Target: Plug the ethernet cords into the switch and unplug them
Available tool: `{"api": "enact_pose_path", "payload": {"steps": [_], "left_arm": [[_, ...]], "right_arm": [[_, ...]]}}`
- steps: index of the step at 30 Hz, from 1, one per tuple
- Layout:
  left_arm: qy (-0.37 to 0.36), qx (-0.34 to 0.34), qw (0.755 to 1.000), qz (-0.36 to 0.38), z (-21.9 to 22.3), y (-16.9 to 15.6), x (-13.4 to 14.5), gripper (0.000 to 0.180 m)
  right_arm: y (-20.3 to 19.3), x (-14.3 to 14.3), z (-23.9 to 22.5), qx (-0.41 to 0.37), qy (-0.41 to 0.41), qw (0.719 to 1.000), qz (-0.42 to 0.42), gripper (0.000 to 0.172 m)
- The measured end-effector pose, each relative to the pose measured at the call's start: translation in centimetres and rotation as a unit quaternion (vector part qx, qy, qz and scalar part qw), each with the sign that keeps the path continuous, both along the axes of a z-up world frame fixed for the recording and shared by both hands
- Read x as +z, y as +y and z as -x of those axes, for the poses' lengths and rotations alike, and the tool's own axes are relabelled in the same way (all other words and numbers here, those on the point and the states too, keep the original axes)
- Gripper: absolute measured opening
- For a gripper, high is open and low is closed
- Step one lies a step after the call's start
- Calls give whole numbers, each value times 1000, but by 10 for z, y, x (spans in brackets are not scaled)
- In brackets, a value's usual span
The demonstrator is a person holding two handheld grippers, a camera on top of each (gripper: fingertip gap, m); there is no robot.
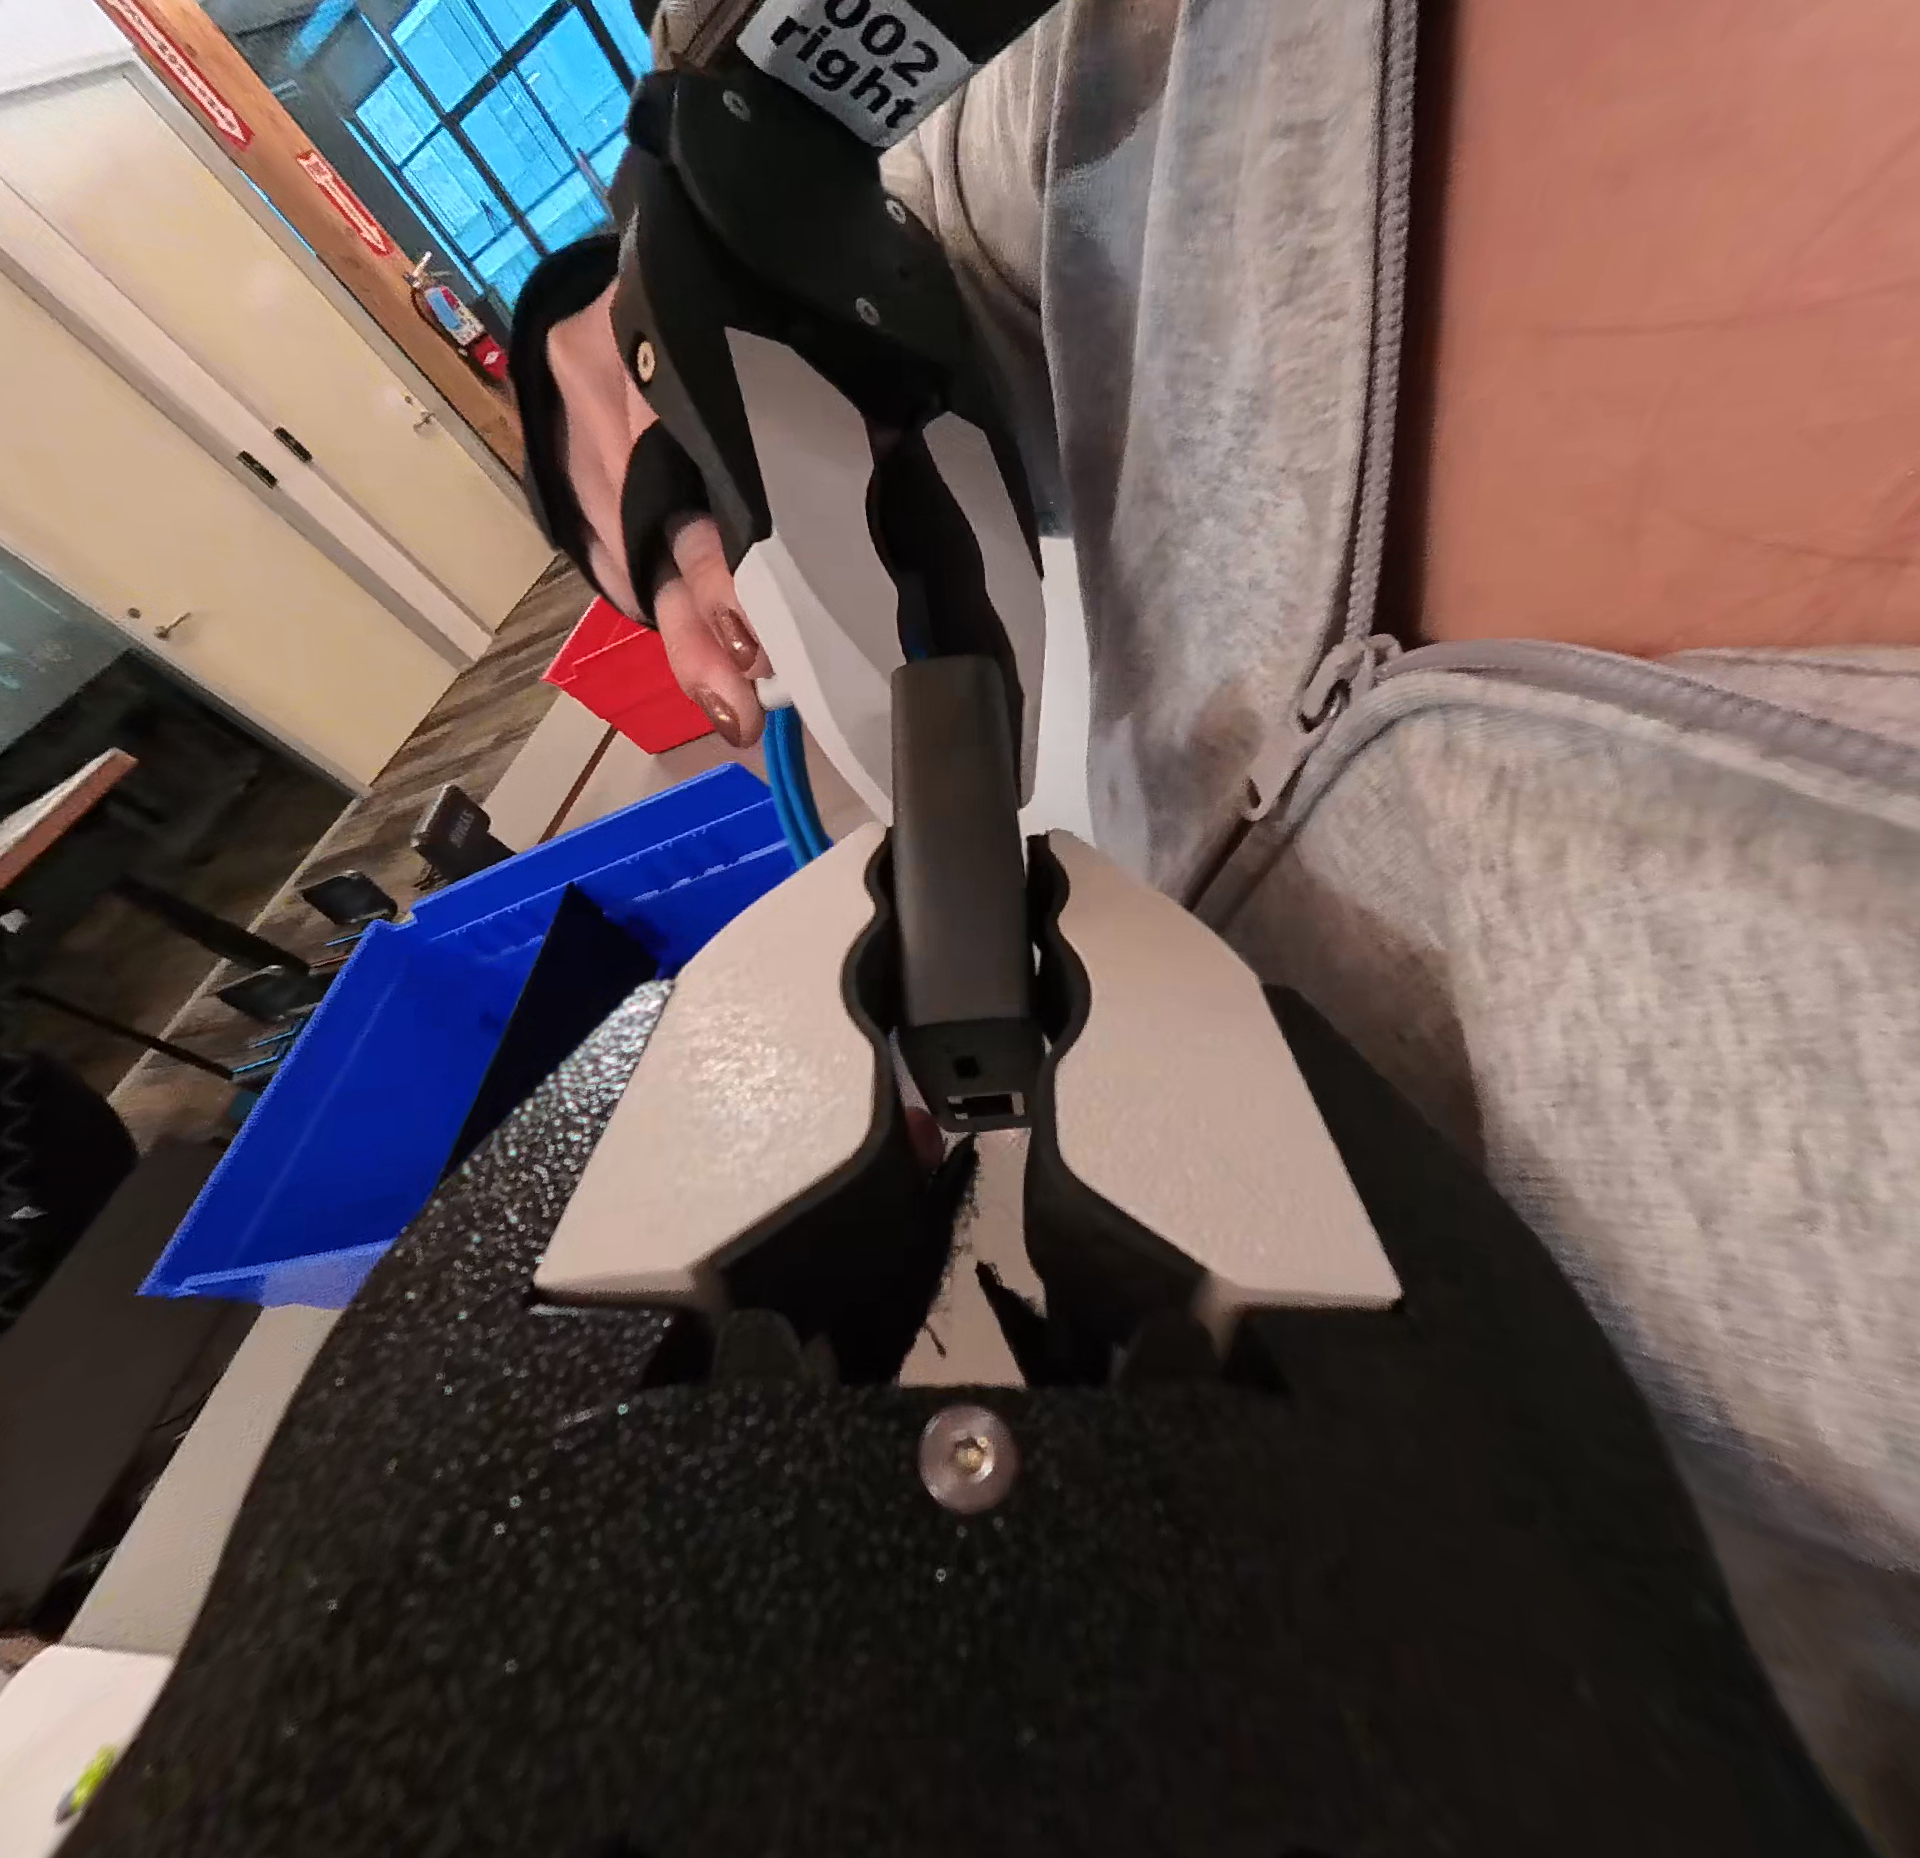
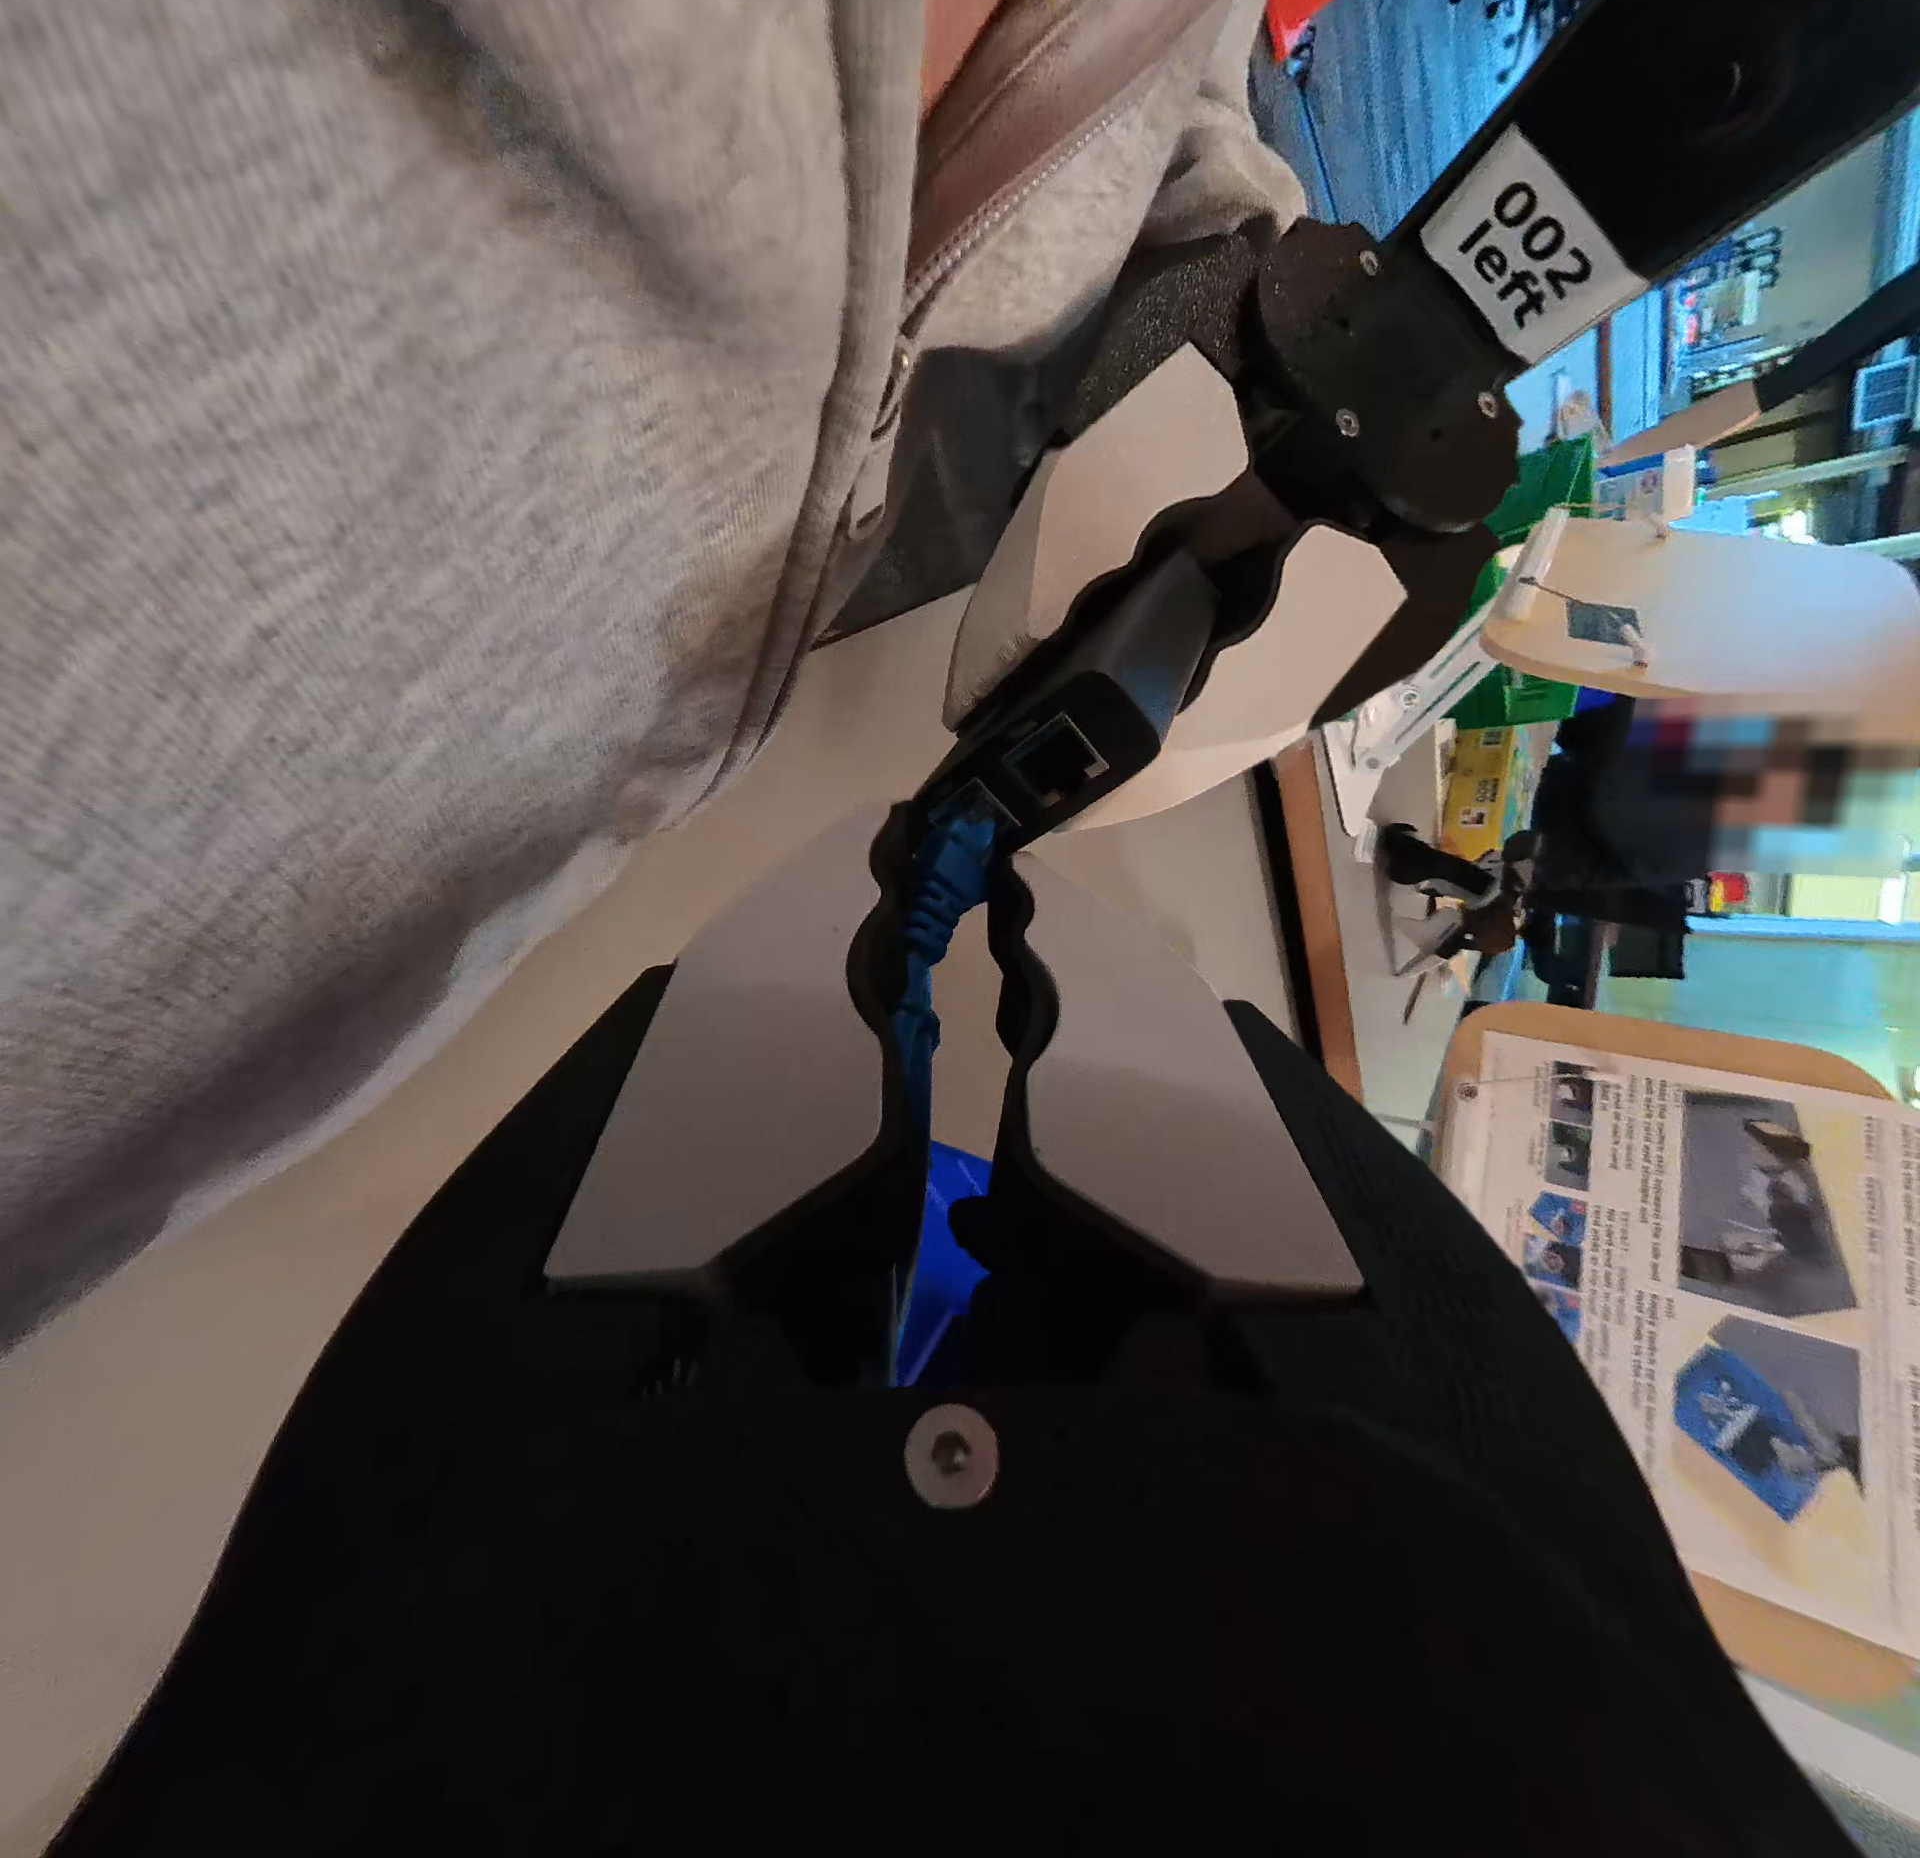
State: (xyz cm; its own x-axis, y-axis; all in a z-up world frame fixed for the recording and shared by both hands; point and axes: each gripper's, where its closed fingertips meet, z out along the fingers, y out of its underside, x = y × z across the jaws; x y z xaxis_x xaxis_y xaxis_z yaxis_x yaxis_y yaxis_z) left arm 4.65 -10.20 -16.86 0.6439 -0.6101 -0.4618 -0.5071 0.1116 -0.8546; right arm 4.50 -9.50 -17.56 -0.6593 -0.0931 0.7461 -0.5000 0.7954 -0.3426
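My left gripper is shut on the black switch, a small slim box held in the air, pads pressed on both of its sides. The right wrist view shows the switch's port face: one port is empty, and the other holds the plug of a blue ethernet cord. My right gripper is shut on that cord's boot just behind the plug, and the cord runs back between its fingers. In the left wrist view the right gripper meets the switch's far end, and blue cord hangs below it.
The person's grey zip hoodie is close beside both grippers, and it also shows in the right wrist view. A blue bin and a red bin stand on the table. A board with a printed sheet lies at the right.
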Motion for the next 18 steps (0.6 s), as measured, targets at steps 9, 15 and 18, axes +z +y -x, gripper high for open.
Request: {"api": "enact_pose_path", "payload": {"steps": [9, 15, 18], "left_arm": [[57, 33, 998, -22, -1, 1, -10, 22], [8, 12, 1000, 8, -6, 1, -15, 22], [16, 23, 1000, 3, -3, 3, -17, 22]], "right_arm": [[2, -9, -3, -29, -12, 999, 32, 15], [2, -13, -8, -21, -55, 996, 65, 14], [4, -15, -5, -29, -48, 996, 64, 14]]}}
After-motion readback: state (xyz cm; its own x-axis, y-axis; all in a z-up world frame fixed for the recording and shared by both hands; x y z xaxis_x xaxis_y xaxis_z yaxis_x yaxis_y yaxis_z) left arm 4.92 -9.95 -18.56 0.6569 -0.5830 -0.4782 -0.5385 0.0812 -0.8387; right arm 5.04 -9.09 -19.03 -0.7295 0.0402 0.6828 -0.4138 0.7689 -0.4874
